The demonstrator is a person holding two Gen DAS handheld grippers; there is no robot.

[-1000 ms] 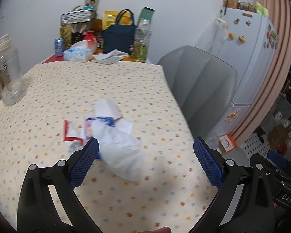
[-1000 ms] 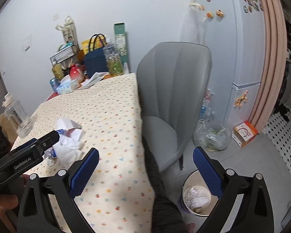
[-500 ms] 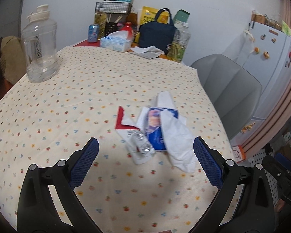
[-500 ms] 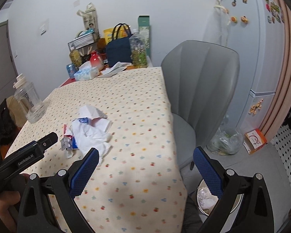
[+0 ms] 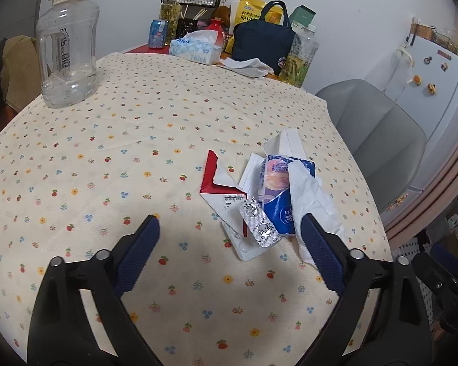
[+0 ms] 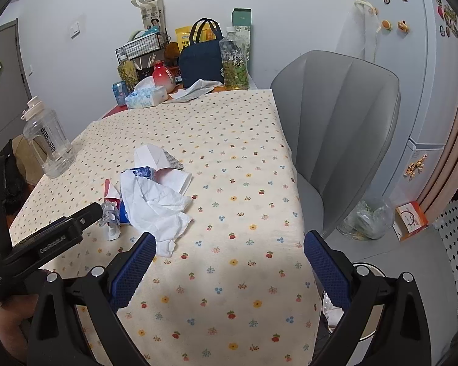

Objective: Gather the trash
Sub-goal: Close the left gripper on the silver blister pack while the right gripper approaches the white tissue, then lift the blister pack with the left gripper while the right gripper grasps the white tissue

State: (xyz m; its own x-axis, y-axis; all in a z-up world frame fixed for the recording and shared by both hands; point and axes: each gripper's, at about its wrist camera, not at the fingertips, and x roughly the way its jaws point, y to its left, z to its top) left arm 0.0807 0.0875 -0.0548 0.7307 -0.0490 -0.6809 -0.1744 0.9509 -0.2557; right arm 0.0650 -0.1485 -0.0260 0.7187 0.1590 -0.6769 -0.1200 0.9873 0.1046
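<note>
Two blue-padded fingers of my left gripper (image 5: 229, 244) frame the near part of the flowered tablecloth (image 5: 107, 158); the jaws are closing but remain well apart, and nothing is pinched between them. Just ahead and toward my right finger lies the trash pile: a foil blister pack (image 5: 258, 223) nearest me, resting on a torn red-and-white carton (image 5: 219, 183), with a blue snack wrapper (image 5: 278, 195) beside it and a crumpled white tissue (image 5: 314, 201) draped over the wrapper, its lower edge passing just behind my right pad. Far ahead to the left stands a clear water jug (image 5: 67, 45); a tissue box (image 5: 195, 49) and a navy bag (image 5: 264, 42) sit at the far end of the table.

From my right gripper (image 6: 229, 262), the jaws stand wide with only tablecloth (image 6: 229, 164) between them. The tissue (image 6: 155, 204) and the rest of the pile lie ahead and left, just beyond my left pad. My other gripper's black finger (image 6: 88, 213) reaches in from the left, its tip right beside the blister pack (image 6: 110, 212). A grey chair (image 6: 336, 128) stands ahead to the right, and a bin (image 6: 363, 305) sits on the floor below my right finger, mostly hidden by it.
</note>
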